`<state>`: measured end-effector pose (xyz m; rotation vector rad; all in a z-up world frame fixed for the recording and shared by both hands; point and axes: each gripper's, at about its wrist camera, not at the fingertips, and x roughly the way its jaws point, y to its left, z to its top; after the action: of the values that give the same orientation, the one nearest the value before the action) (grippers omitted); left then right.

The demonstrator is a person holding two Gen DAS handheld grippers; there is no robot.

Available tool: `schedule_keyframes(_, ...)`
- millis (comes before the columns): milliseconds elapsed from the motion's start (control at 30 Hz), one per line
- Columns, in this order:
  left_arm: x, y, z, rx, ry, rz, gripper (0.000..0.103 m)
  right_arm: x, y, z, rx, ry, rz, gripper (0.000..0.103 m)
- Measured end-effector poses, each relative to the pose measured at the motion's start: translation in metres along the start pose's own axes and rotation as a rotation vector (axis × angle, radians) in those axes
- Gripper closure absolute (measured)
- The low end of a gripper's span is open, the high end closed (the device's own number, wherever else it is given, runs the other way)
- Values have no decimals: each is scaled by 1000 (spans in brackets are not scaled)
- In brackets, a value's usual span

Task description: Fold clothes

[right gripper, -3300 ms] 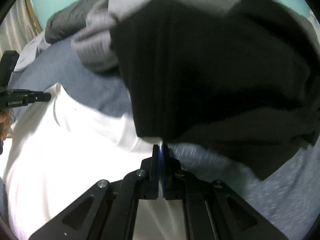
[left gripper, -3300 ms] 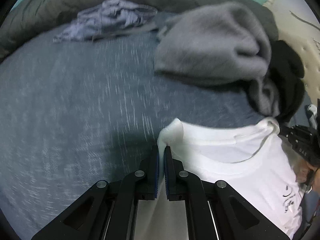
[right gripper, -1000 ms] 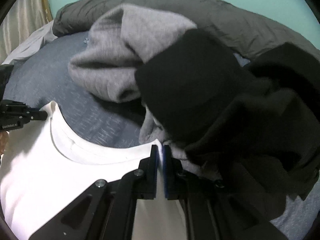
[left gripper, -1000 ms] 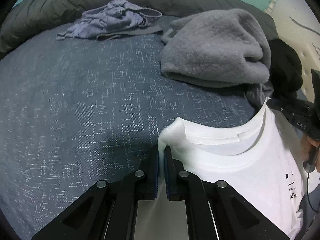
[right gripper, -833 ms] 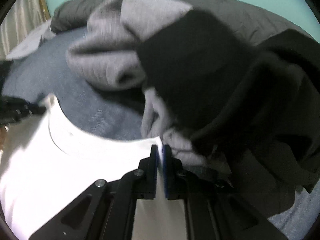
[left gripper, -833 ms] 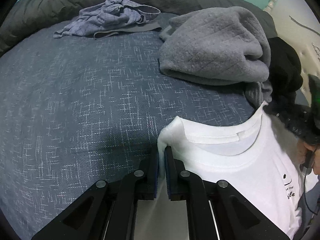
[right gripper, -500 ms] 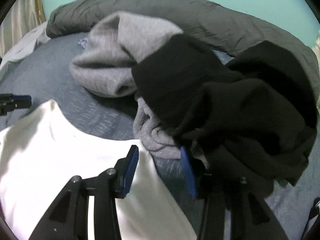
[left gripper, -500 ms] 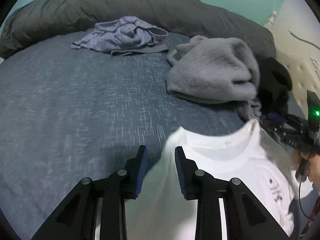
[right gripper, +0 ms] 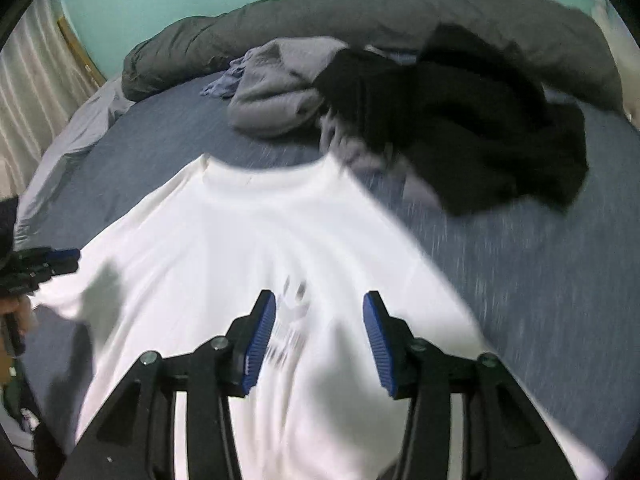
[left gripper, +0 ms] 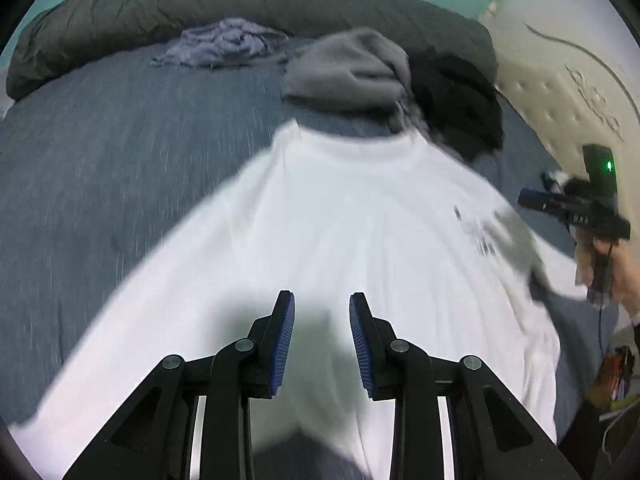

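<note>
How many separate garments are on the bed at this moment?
4. White T-shirt spread flat nearest the cameras; grey fleece beyond its collar; black garment beside the fleece; crumpled blue-grey piece by the far duvet. The black heap may hide more.

Both views motion-blurred. White t-shirt (left gripper: 360,216): hem cut off at the bottom edge in both views, far sleeve runs behind the right tool (left gripper: 532,200) and the hand (left gripper: 620,276) holding it. Chest print (right gripper: 294,292) smeared, unreadable. Grey sweater (right gripper: 276,96) partly under the black garment (right gripper: 460,120); shapes of both unclear. Blue-grey garment (left gripper: 224,46) too small and crumpled to identify. Left tool (right gripper: 60,258) clipped by the right view's left edge. Clutter (left gripper: 614,372) at the left view's right edge is indistinct.
</note>
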<state>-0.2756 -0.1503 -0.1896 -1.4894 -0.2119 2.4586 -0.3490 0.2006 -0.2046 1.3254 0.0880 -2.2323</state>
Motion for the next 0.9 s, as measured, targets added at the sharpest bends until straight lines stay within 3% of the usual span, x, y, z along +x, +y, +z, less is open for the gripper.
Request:
schedule_keyframes(400,-38,-26,-131,-54,126,-60,72,-56,30,-121,62,94,73,51)
schedule_keyframes(500,-55,-31,-153,-64,124,-63,72,-70,38,-151,76,120,89,44)
schedule_keyframes(900,-89,-52,-218,-114,122,-79,72,-93,63,-244,91,214,79,43)
